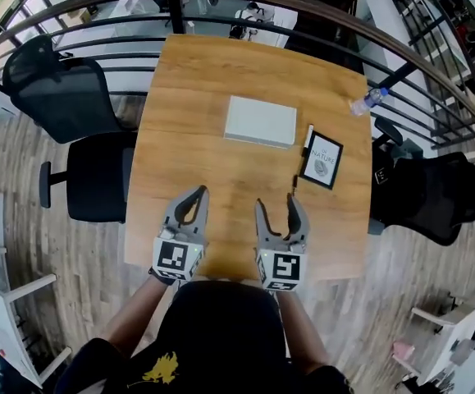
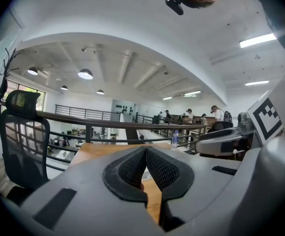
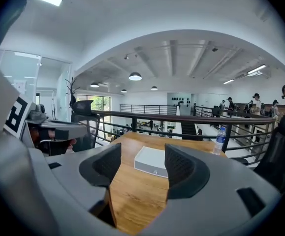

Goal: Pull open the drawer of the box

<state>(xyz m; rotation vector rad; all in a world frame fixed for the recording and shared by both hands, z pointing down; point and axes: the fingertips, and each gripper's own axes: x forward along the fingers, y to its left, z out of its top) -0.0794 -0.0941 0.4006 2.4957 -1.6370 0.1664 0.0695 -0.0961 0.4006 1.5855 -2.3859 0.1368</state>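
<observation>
A flat white box (image 1: 260,121) lies on the wooden table (image 1: 221,72), beyond both grippers. In the right gripper view the box (image 3: 151,162) shows between the jaws but far ahead, its drawer front closed with a small knob (image 3: 155,171). My right gripper (image 1: 276,202) (image 3: 142,163) hovers over the near part of the table, open and empty. My left gripper (image 1: 198,194) (image 2: 144,150) is beside it to the left, its tips meeting with nothing between them. Neither gripper touches the box.
A framed card (image 1: 321,159) and a pen (image 1: 308,140) lie right of the box. A water bottle (image 1: 368,101) stands at the far right corner. Black office chairs (image 1: 65,97) (image 1: 434,191) flank the table, and a curved railing (image 1: 303,6) runs behind it.
</observation>
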